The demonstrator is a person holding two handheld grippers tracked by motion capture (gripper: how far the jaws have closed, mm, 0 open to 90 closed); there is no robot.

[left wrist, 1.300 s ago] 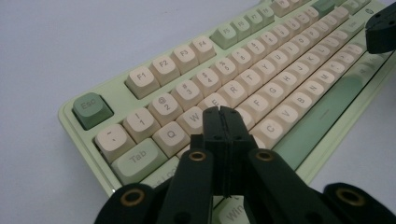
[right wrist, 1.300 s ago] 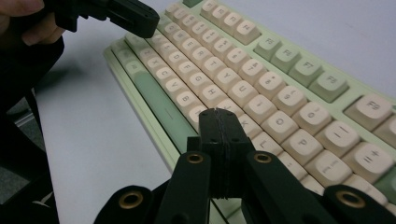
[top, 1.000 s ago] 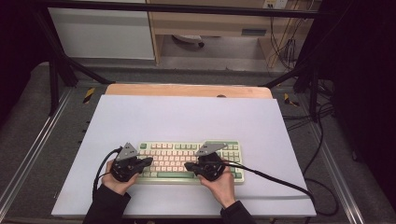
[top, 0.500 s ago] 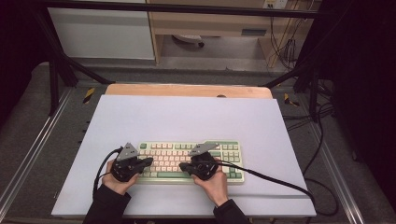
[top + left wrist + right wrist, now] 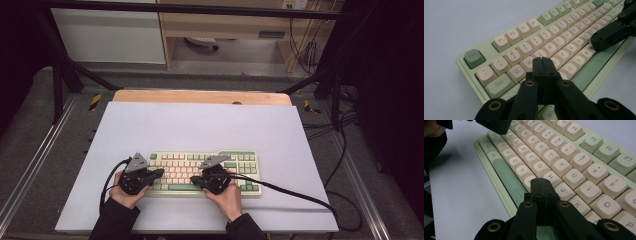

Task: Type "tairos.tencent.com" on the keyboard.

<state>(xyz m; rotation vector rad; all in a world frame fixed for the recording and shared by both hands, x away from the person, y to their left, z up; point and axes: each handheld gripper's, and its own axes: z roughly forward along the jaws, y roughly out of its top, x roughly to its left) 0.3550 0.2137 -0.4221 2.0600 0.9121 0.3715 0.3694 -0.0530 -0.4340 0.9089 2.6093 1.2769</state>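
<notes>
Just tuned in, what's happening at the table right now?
A person holds a gripper in each hand over a green and cream keyboard that lies on a pale mat. Both pairs of jaws are closed on nothing, used like fingertips. The left gripper has its tip over the keys near W and S. The right gripper points at the keys around H and N. Whether either tip is pressing a key I cannot tell.

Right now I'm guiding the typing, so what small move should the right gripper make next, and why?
Probably press straight down: the right gripper is shut, its tip poised over the keyboard near the H and N keys, so a short dip would strike a key.
</notes>
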